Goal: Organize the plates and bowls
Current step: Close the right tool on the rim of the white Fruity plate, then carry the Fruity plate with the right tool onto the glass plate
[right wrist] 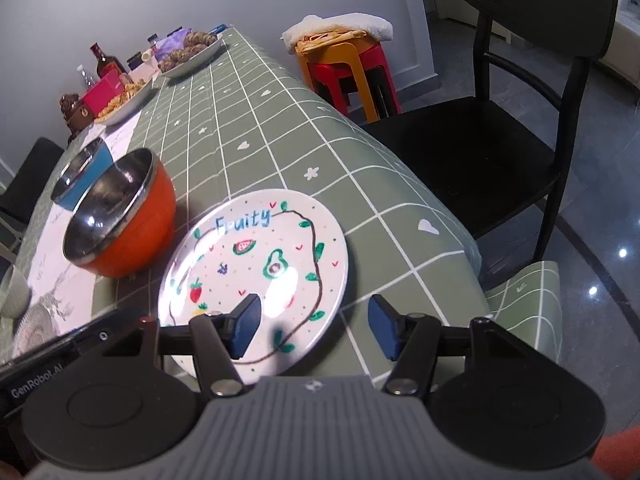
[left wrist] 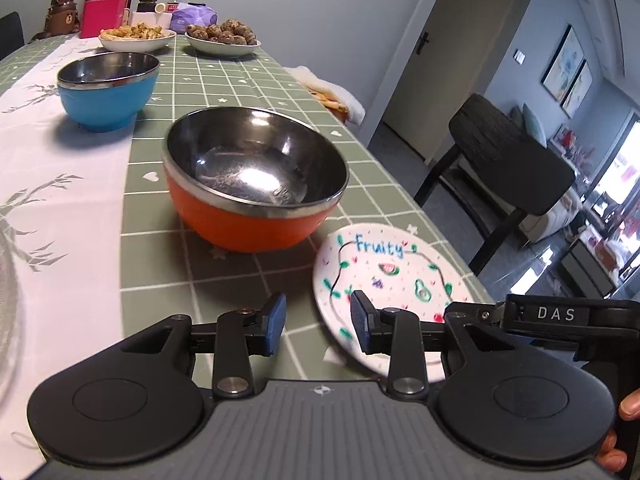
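Note:
A white plate (left wrist: pixel 384 268) (right wrist: pixel 248 248) painted with fruit and the word "Fruity" lies flat on the green checked tablecloth, near the table's right edge. My left gripper (left wrist: pixel 318 322) is open at the plate's left rim, one pad over the plate and the other over the cloth. My right gripper (right wrist: pixel 315 328) is open wider at the plate's near right rim. Neither gripper's pads press on the plate. An orange bowl (left wrist: pixel 240 228) (right wrist: pixel 132 240) with a steel inside stands empty just beyond the plate. A blue bowl (left wrist: pixel 108 100) (right wrist: pixel 100 164) of the same kind stands farther back.
Two dishes of food (left wrist: pixel 136 38) (left wrist: pixel 222 42), bottles and a pink box (left wrist: pixel 102 18) crowd the far end. A black chair (right wrist: pixel 480 140) stands beside the table's right edge, with stacked stools (right wrist: pixel 348 68) behind it. A pale green cup (right wrist: pixel 12 292) sits at the left.

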The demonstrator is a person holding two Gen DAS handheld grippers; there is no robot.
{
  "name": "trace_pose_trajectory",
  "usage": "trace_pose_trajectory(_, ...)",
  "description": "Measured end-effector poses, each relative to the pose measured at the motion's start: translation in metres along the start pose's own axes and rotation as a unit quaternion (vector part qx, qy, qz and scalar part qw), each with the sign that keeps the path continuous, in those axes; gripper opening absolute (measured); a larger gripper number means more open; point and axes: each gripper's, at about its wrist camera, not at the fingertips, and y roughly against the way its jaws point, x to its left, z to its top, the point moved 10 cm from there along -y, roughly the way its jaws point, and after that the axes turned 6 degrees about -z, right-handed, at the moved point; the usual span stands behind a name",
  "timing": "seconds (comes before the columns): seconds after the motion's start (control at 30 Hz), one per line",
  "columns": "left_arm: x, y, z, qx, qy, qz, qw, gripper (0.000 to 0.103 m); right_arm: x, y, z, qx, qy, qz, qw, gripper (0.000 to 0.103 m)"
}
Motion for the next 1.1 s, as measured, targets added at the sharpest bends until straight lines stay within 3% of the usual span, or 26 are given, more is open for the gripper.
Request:
trace_pose_trajectory(0.3, 0.002, -0.018, 0.007, -0.009, 0.01, -0.003, 0.9999, 0.04, -0.012, -0.007, 0.016, -0.011, -0.062, 0.007, 0.998, 0.049)
trace_pose_trajectory(0.47, 0.004, -0.024, 0.004, -0.001, 0.012, -0.003, 0.9999, 0.039, -0.013, -0.008, 0.019, -0.021, -0.057, -0.001, 0.998, 0.046)
trace_pose_trajectory(0.53, 0.003, -0.026, 0.002, 0.004, 0.012, -0.004, 0.9999, 0.037, -0.012, -0.009, 0.018, -0.025, -0.044, -0.011, 0.999, 0.041)
trace_pose_trajectory(0.6, 0.002, -0.028, 0.001, 0.004, 0.009, -0.006, 0.9999, 0.034, -0.011, -0.01, 0.017, -0.021, -0.039, -0.007, 0.999, 0.026)
trace_pose_trajectory(0.83, 0.003, -0.03, 0.0, 0.008, 0.01, -0.007, 0.9999, 0.017, -0.011, -0.011, 0.014, -0.017, -0.045, 0.004, 0.999, 0.017)
trace_pose_trajectory(1.1, 0.006, -0.025, 0.0, 0.013, 0.02, 0.004, 0.9997, 0.015, -0.01, -0.009, 0.011, -0.016, -0.045, 0.013, 0.999, 0.01)
